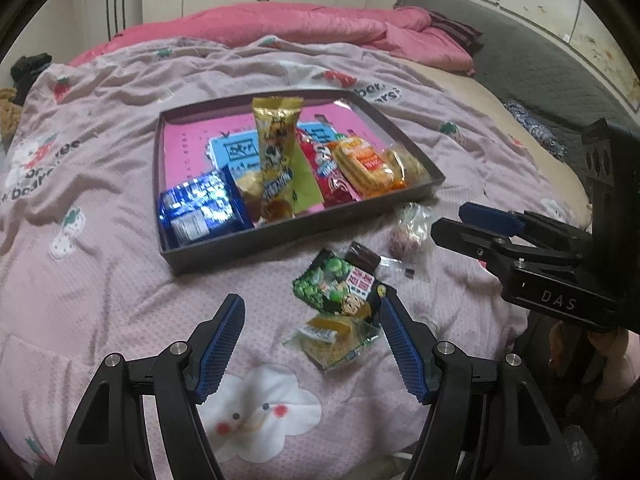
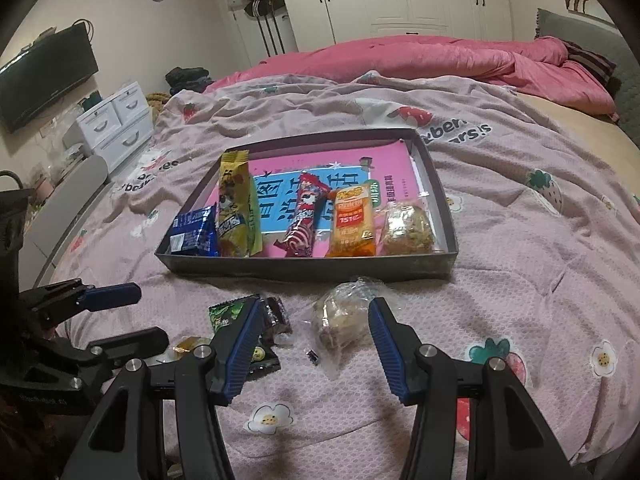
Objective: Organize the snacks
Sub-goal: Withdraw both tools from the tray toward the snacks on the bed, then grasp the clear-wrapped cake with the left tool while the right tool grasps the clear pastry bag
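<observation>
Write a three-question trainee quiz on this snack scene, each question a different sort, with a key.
1. True or false: the blue packet lies inside the tray.
2. Multiple choice: the green pea packet lies A) in the tray, B) on the bedspread in front of the tray, C) between shut jaws.
3. Fill in: the left gripper and right gripper both hang over loose snacks with jaws ____.

Key: 1 true; 2 B; 3 open.

left gripper | black frame | blue ribbed pads | silver screws
</observation>
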Motion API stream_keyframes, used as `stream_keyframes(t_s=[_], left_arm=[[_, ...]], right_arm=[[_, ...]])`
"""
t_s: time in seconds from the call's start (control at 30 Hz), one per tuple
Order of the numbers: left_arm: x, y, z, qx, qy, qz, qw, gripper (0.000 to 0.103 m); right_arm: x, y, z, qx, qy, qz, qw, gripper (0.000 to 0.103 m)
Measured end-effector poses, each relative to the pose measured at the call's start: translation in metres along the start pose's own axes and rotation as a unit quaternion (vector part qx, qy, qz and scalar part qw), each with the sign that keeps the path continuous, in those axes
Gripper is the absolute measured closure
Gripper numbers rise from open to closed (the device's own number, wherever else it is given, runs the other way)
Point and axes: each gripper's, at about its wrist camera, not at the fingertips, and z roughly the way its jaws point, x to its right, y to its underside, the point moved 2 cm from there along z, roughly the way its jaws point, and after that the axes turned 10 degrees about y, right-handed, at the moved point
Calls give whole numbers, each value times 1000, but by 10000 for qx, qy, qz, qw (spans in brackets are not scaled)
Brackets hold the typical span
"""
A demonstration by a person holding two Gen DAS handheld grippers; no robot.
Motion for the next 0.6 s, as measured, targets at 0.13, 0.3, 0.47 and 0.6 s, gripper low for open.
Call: stream_keyframes(t_s=[0.13, 0.3, 0.47, 0.6], left_arm=[[1, 4, 7, -148, 67, -29, 9999, 31], [4, 8, 16, -306, 91, -8, 9995, 31], [8, 12, 24, -437, 67, 45, 9990, 31], [6, 14, 29, -497, 70, -8, 9987, 31]], right_arm=[[-4, 2, 1, -34, -34, -87, 10000, 48], [0, 7, 11, -260, -13, 26, 9997, 48], [7, 10, 19, -427, -49, 225, 9988, 48], [10, 12, 27, -520, -83, 388, 9979, 48]])
